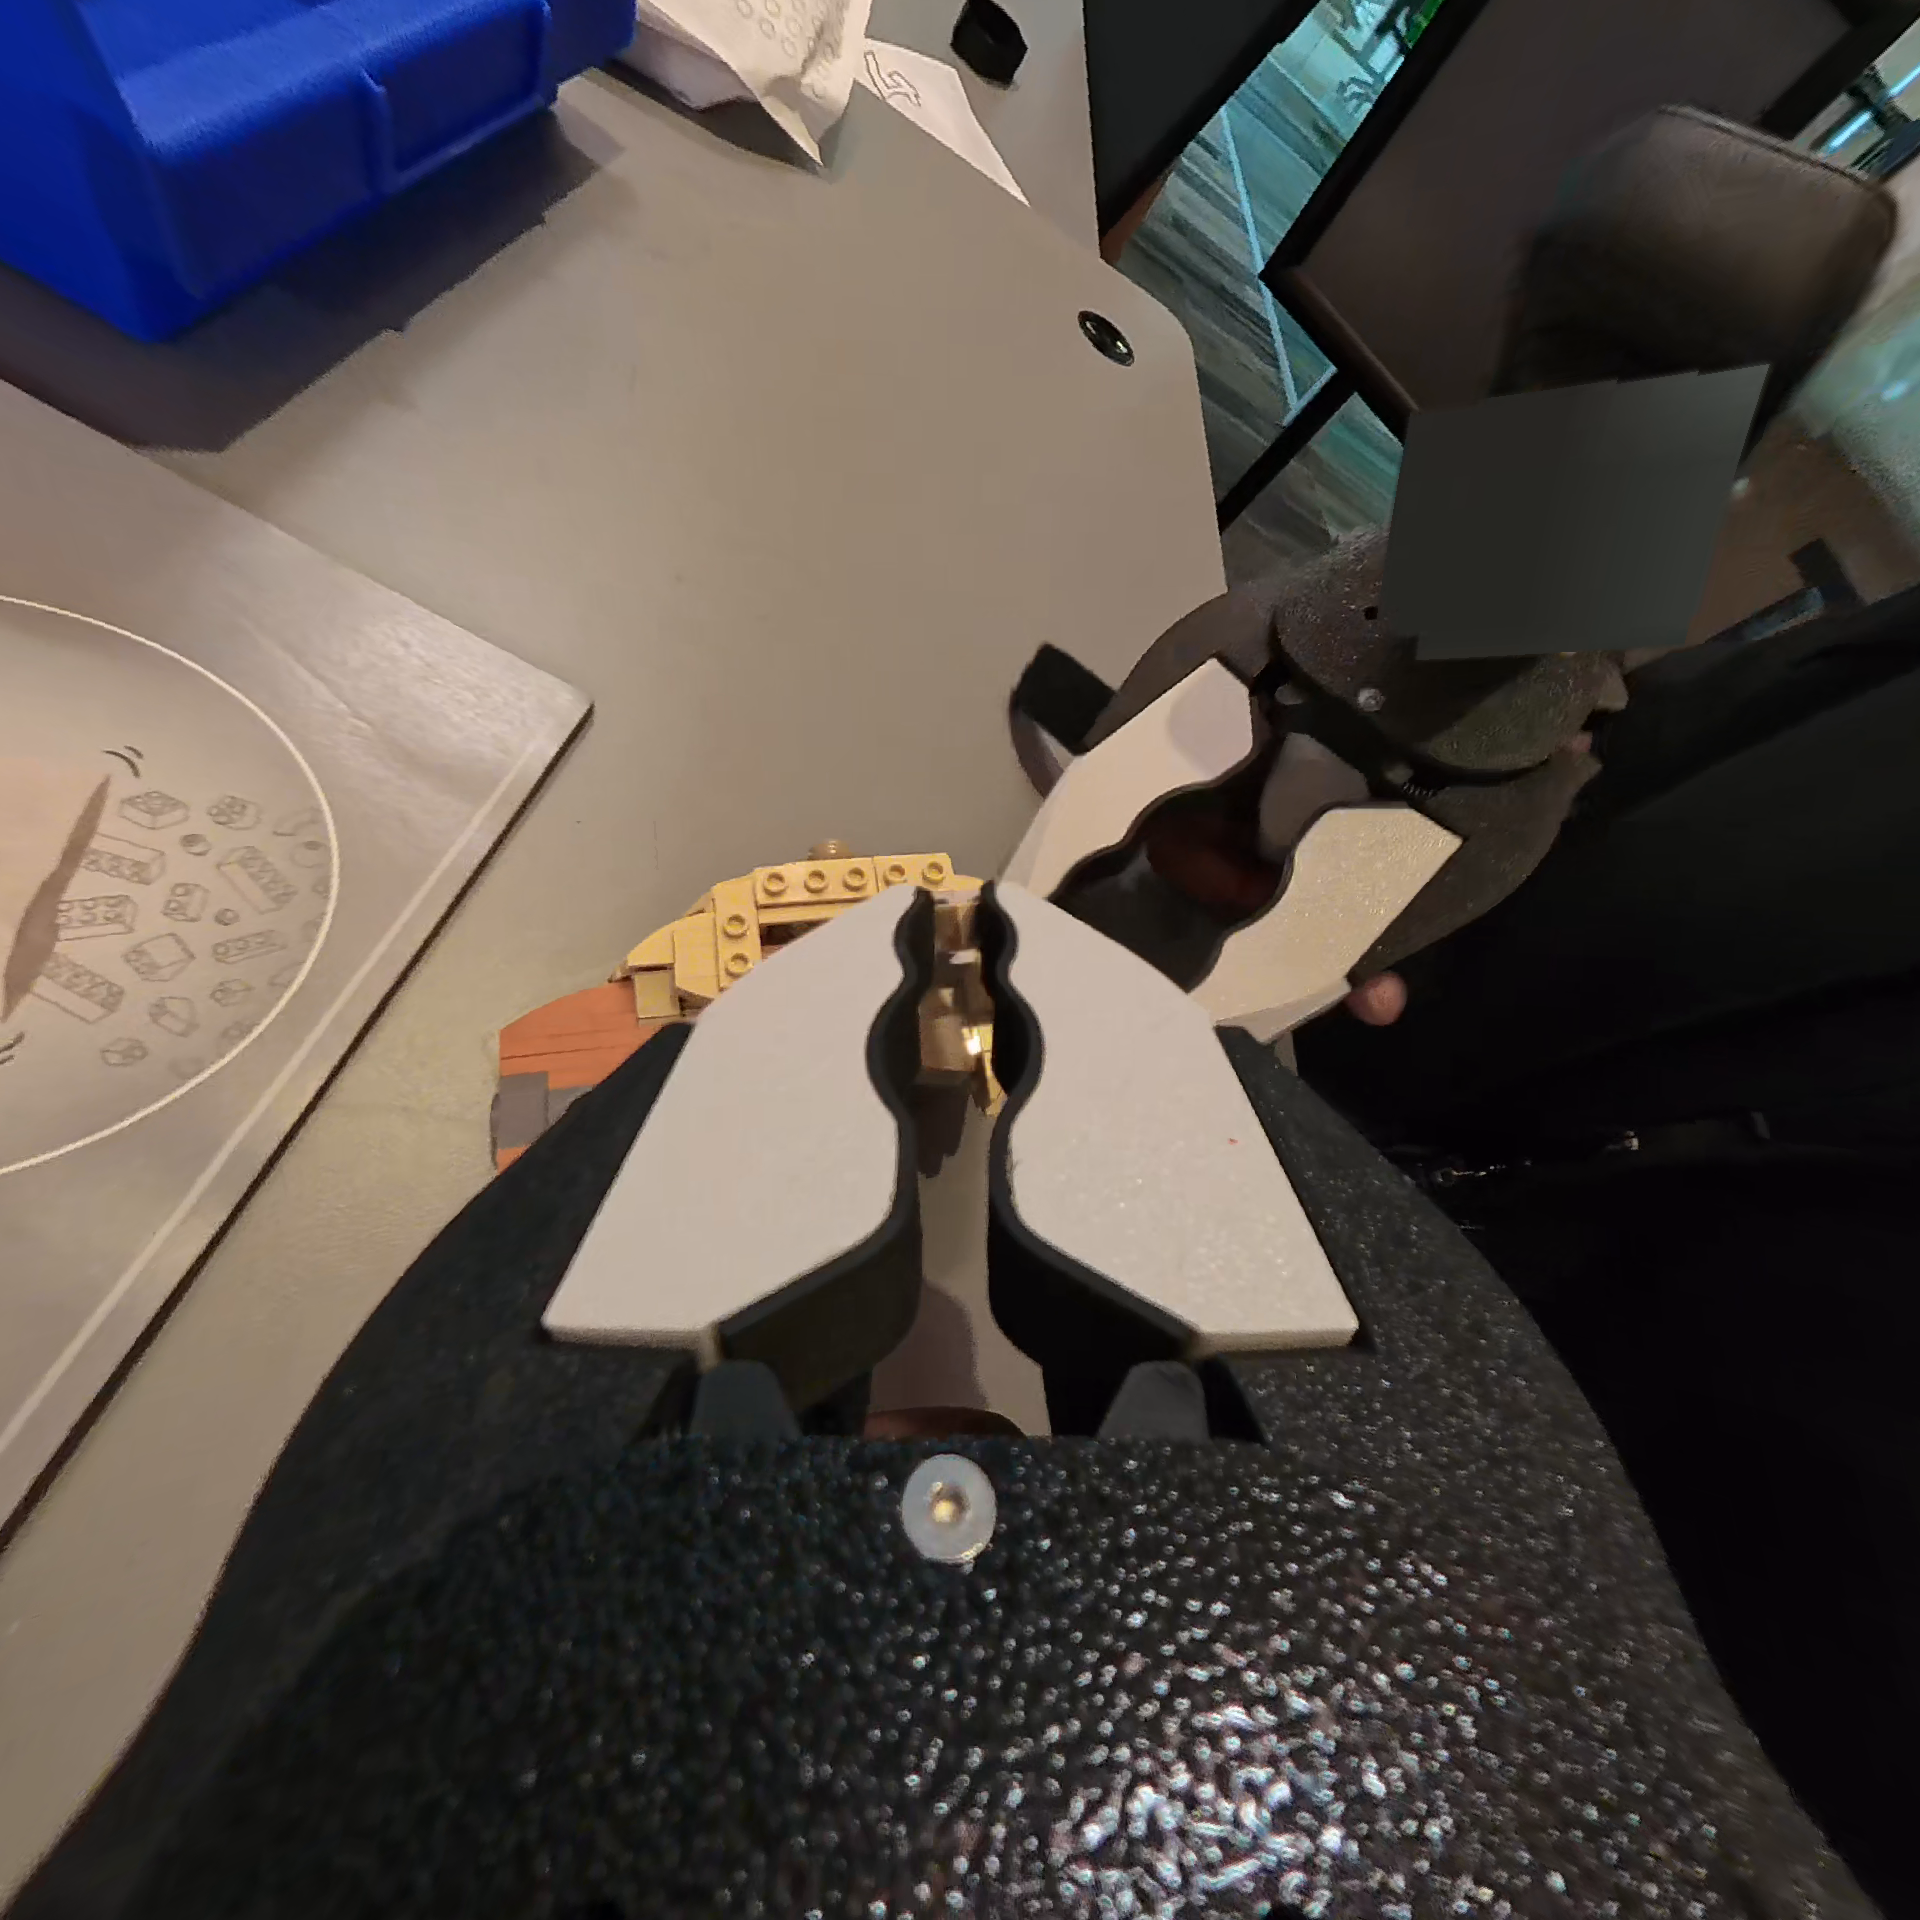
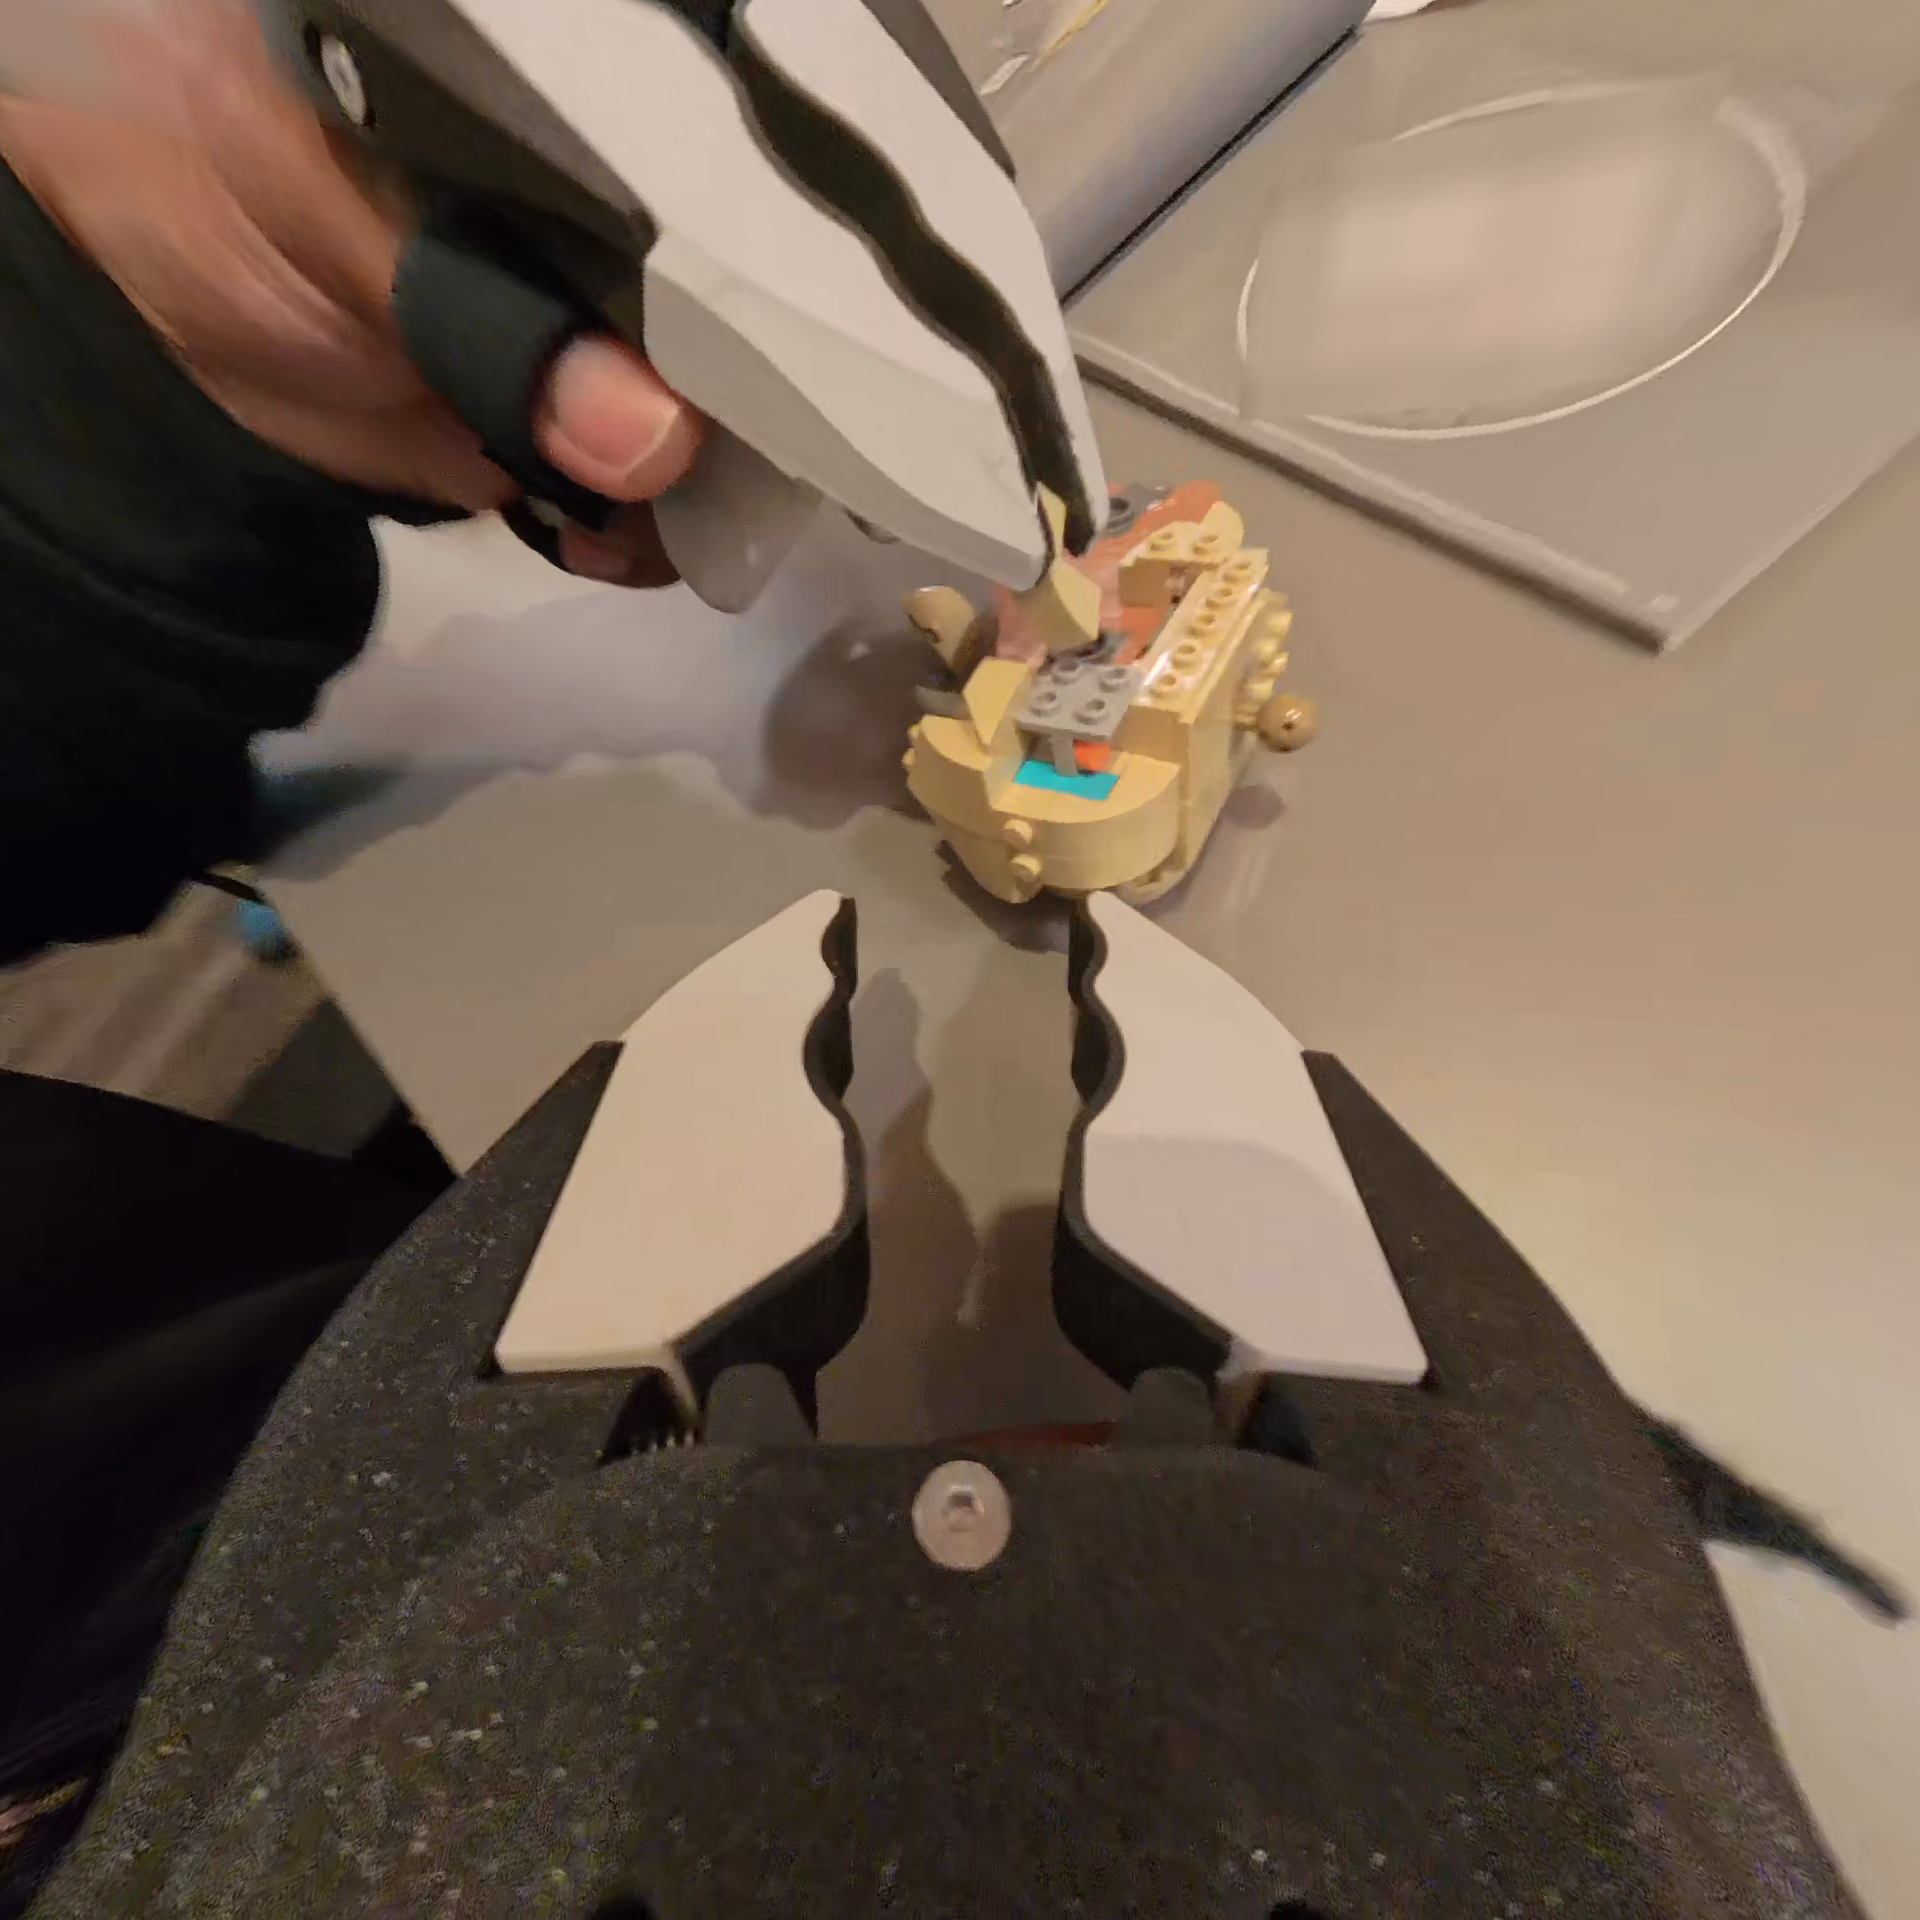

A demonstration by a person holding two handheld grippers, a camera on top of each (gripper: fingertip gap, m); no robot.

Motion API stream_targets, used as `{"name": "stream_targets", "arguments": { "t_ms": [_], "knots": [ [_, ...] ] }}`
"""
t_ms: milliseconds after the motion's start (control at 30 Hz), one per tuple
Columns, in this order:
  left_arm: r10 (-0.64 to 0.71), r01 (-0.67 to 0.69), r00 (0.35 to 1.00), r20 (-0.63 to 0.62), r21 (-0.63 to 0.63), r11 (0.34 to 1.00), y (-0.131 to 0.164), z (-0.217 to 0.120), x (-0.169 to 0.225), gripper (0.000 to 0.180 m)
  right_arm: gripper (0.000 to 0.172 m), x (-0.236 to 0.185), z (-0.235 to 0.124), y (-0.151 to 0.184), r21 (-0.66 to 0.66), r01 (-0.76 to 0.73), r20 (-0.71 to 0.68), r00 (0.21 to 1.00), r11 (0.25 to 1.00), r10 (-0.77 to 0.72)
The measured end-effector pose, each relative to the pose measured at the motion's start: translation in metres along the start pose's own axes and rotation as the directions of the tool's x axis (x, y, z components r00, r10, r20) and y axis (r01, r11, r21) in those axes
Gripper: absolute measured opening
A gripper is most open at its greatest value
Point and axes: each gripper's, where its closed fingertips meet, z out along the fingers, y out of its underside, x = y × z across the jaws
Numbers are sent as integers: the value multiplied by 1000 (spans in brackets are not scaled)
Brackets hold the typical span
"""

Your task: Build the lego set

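Note:
A tan brick model with grey, orange and teal parts stands on the grey table. My left gripper is shut on a small tan brick piece and holds it at the model's top. The right wrist view shows that gripper coming down from the upper left, with the tan piece pinched at its tips. My right gripper is open and empty, its tips just short of the model's near end. It also shows in the left wrist view, to the right of the model.
A grey booklet with a white circle lies left of the model; it also shows in the right wrist view. A blue bin and papers stand at the back. The table's edge runs close on the right. A hand holds the left gripper. There is about 6 centimetres between the tips of the two grippers.

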Motion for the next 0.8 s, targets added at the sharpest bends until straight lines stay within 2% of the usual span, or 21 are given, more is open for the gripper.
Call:
{"name": "stream_targets", "arguments": {
  "t_ms": [67, 167, 500, 633, 800],
  "knots": [
    [19, -19, 1000, 14, 3, 1000, 1, -2, -1, 8, 36, -6, 1, 0, 0, -108, 79, 991, 994, 108],
    [42, -42, 999, 18, 3, 999, 3, -3, -1, 8, 33, -2, 0, -1, 12, -172, 75, 982, 985, 170],
    [-2, 2, 1000, -3, 45, 999, 6, -3, -2, 7, 44, 21, 15, -5, -76, 61, -140, 988, 995, -71],
    [-30, 29, 999, 11, 84, 996, 6, -5, -3, 7, 48, 21, 19, -5, -97, 74, -115, 990, 993, -85],
    [-55, 52, 998, 23, 126, 991, 7, -6, -4, 7, 53, 16, 16, -10, -51, -26, -11, 1000, 998, 25]
  ]
}}
